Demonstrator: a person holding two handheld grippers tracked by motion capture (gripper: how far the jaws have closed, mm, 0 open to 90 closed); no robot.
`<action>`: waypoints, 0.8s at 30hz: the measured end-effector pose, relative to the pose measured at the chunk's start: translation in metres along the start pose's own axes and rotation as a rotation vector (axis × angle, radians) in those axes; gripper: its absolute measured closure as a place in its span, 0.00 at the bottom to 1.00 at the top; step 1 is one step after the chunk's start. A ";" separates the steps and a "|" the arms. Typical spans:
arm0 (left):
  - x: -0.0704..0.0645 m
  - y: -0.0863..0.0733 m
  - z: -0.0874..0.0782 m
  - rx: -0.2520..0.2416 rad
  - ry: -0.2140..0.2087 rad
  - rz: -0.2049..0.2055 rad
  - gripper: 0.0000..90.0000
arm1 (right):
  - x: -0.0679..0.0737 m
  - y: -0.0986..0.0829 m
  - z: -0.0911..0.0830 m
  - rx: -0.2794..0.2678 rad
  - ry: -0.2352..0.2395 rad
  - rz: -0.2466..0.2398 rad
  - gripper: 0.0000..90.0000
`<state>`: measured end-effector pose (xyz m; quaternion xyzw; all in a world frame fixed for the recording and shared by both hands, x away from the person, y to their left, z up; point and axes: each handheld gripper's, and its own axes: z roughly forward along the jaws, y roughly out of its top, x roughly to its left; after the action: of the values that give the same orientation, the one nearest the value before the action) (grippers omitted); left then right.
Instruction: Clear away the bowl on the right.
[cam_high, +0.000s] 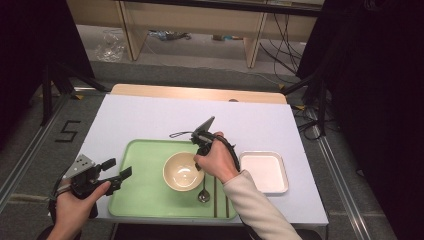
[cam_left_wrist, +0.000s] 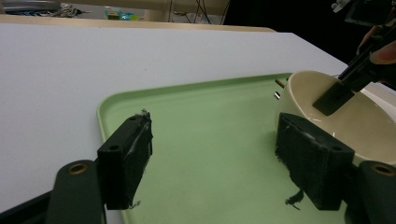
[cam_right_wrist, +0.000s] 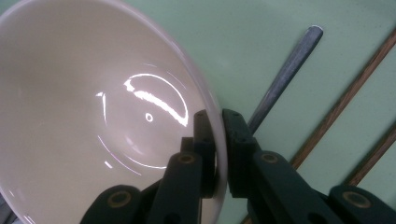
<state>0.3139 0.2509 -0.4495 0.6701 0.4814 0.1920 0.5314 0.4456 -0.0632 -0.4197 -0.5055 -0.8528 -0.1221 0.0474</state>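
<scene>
High view: person's forearms at bottom edge. Left claw (cam_high: 116, 171) wide open, empty, hovering over left edge of green tray (cam_high: 145, 200). Right claw (cam_high: 199, 159) pinching right rim of cream bowl (cam_high: 183, 171), hand angled down from right.

Left gripper view: jaws spread, tray between, bowl just beside right jaw.

Right gripper view: jaws closed on rim; spoon (cam_right_wrist: 285, 74), chopsticks (cam_right_wrist: 348, 100) beside bowl. Grip made; likely lift remains.

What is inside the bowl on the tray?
The bowl holds no food, just glare on its glaze, plus one jaw of the right gripper, which pinches the rim. The tray beneath the bowl is covered.
</scene>
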 end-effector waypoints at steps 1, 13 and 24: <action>0.000 0.000 0.000 0.001 0.004 0.001 0.30 | 0.000 0.000 0.001 -0.001 -0.002 -0.001 0.95; -0.001 0.000 0.000 -0.002 0.003 -0.003 0.30 | 0.000 0.001 0.003 0.015 0.002 0.000 0.95; -0.001 0.000 0.000 0.004 0.005 -0.001 0.30 | -0.002 0.002 0.008 0.010 0.007 -0.004 0.95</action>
<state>0.3137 0.2501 -0.4494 0.6705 0.4834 0.1922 0.5290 0.4484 -0.0619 -0.4275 -0.5031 -0.8543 -0.1194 0.0526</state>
